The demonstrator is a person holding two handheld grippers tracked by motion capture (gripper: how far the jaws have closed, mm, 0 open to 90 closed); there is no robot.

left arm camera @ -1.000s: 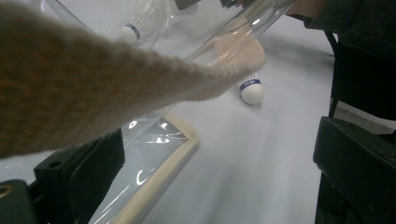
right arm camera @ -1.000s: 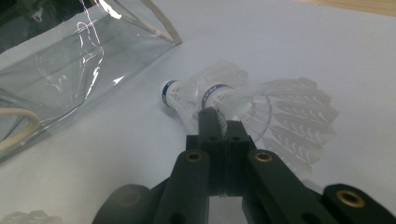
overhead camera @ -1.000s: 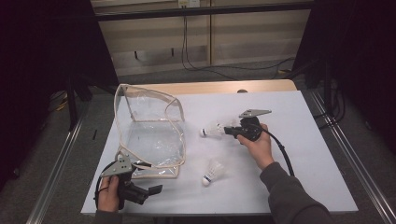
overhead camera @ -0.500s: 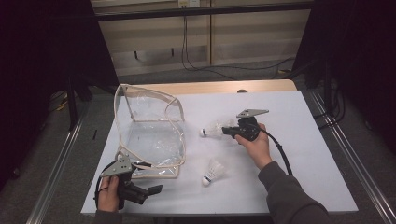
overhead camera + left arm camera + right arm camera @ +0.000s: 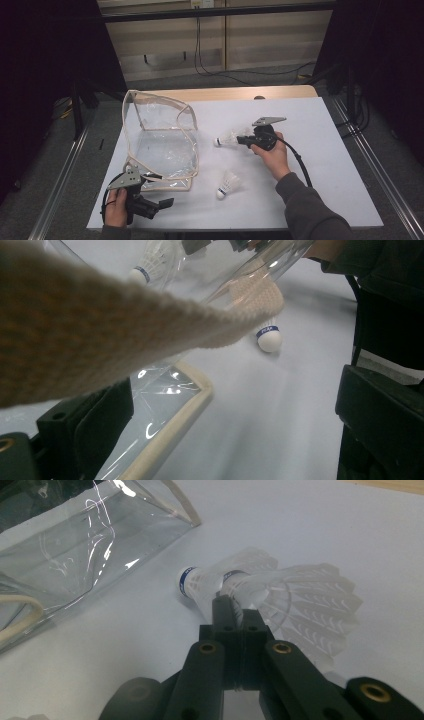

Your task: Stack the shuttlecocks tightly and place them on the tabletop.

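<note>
The right hand-held gripper (image 5: 239, 607) pinches a shuttlecock (image 5: 280, 600) by its skirt, cork toward the clear bag (image 5: 75, 545), above the table (image 5: 350, 525).

1. We see our right tongs (image 5: 239, 141) as black plastic with brass-coloured screw inserts, topped by a grey three-cornered plate.
2. Our left tongs (image 5: 165, 204) match them, black with the same grey plate.
3. A black cable trails from the right tongs.
4. We wear dark grey sleeves.
</note>
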